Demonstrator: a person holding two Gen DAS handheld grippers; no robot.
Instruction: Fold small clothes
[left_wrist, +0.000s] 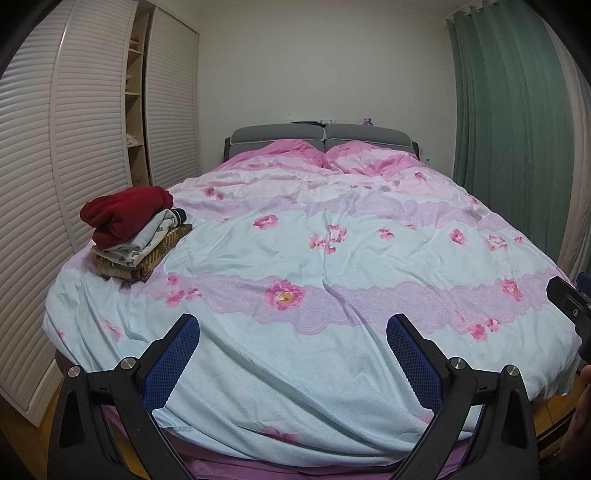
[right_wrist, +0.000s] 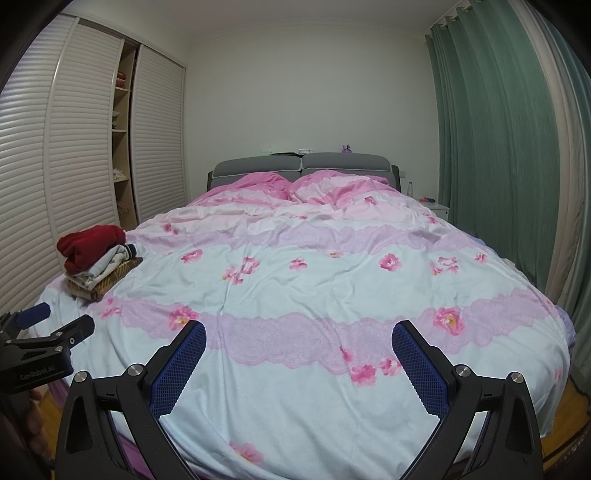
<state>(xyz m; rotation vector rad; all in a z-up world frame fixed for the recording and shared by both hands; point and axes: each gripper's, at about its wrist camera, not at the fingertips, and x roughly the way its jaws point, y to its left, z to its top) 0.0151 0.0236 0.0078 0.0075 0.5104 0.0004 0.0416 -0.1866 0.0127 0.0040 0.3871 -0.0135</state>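
A stack of folded small clothes (left_wrist: 135, 240) sits on the bed's left side, with a dark red garment (left_wrist: 125, 212) on top, a pale printed one and a brown patterned one beneath. It also shows in the right wrist view (right_wrist: 98, 264). My left gripper (left_wrist: 293, 326) is open and empty above the bed's foot, far from the stack. My right gripper (right_wrist: 299, 334) is open and empty over the foot too. The left gripper also shows at the left edge of the right wrist view (right_wrist: 61, 319). The right gripper's tip shows at the left wrist view's right edge (left_wrist: 567, 299).
The bed (left_wrist: 332, 258) carries a floral pink and pale blue duvet, with a grey headboard (left_wrist: 321, 138) behind. A white louvred wardrobe (left_wrist: 74, 147) stands along the left. Green curtains (left_wrist: 517, 110) hang on the right. A white nightstand (right_wrist: 439, 210) stands by the far right corner.
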